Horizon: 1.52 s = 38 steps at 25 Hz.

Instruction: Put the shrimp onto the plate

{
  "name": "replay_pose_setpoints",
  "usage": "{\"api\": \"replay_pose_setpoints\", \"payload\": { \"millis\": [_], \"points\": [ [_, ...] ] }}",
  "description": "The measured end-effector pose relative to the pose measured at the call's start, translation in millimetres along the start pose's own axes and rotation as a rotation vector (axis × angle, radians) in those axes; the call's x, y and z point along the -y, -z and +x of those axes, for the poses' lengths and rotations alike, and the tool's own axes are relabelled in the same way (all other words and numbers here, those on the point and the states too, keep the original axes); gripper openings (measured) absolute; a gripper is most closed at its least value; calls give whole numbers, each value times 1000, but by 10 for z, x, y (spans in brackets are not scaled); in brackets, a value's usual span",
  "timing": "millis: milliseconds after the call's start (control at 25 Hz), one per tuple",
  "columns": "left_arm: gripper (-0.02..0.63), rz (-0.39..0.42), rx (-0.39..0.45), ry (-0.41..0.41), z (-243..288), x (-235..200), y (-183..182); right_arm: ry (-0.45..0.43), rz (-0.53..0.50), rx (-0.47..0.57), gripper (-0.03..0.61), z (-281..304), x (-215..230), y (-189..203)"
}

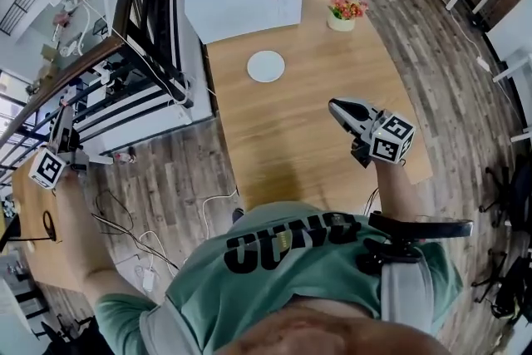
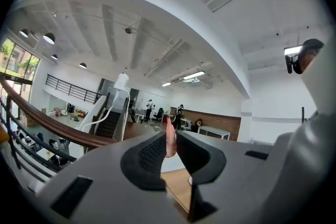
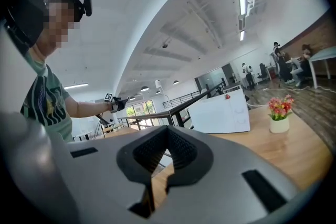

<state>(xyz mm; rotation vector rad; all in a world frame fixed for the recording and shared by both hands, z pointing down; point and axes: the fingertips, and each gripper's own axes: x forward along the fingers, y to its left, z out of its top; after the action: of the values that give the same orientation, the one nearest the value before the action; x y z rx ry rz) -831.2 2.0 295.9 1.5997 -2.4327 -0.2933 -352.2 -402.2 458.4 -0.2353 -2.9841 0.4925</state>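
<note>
While the left gripper (image 2: 169,148) hangs well off the wooden table's (image 1: 291,129) left side, its jaws pinch a slim pink shrimp (image 2: 169,136) upright between the pads (parted only by its thickness). The white plate (image 1: 266,66) lies on the table, well apart. The right gripper (image 3: 167,139) hovers over the table's near right, jaws together, nothing between them.

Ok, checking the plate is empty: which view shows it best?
The head view: the white plate lies whole and bare on the table. In both gripper views the table is mostly hidden; no plate is clear.
</note>
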Motion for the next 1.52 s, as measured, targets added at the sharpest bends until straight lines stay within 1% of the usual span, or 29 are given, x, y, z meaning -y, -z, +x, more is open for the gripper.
{"api": "replay_pose_setpoints", "payload": {
  "millis": [120,200,280,440,560,720,840,1120,1320,1520],
  "points": [
    [63,10,-66,39,473,101,194,-12,14,15,5,36,124,53],
    [63,31,-109,76,791,237,329,-16,25,26,5,43,201,70],
    [63,44,-156,104,1092,329,508,-8,34,29,5,46,271,70],
    [63,35,-230,177,1695,506,875,8,52,32,5,57,438,127],
    [63,83,-287,224,2131,709,1116,23,72,34,5,47,564,217],
    [63,95,-361,290,2627,939,1492,42,95,34,5,26,732,318],
    [63,110,-408,322,2947,1064,1720,54,110,37,5,8,838,381],
    [63,143,-487,392,3615,1267,2158,90,139,40,5,-40,1120,537],
    [63,169,-548,432,3949,1425,2483,119,132,45,5,-81,1334,630],
    [63,168,-596,463,4206,1556,2859,158,114,39,5,-58,1572,765]
  ]
}}
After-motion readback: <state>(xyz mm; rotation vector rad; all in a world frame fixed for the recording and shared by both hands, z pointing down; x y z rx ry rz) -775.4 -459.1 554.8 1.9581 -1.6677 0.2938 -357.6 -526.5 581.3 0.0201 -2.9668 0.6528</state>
